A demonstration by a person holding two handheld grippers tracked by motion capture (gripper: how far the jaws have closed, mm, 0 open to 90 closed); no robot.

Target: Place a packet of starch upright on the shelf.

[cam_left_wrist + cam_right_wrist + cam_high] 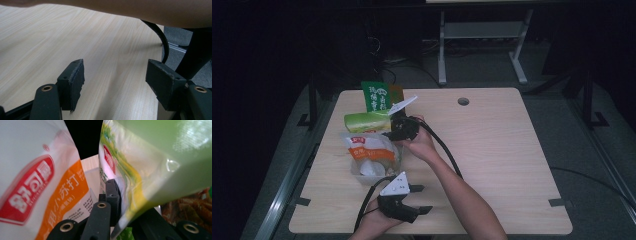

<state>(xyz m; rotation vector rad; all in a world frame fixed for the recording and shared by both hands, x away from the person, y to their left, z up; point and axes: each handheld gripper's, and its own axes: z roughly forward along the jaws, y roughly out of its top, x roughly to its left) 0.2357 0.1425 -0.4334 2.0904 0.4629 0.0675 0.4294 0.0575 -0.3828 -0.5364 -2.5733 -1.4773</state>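
Observation:
My right gripper (398, 128) (121, 195) is shut on the edge of a light green snack bag (366, 121) (155, 162) at the left middle of the wooden table (492, 150). Only one black pad (112, 192) is visible; the bag covers the other. Just in front lies an orange and white snack bag (369, 150) (37, 182), close beside the gripper. My left gripper (424, 199) (117, 80) rests low near the table's front edge, open, with bare wood between its pads.
A dark green bag (376, 95) stands upright behind the light green one, with a reddish-brown packet (397, 92) (190, 202) beside it. A clear tray (362, 175) lies under the orange bag. A round cable hole (463, 101) is at the table's far side. The right forearm crosses above the left gripper.

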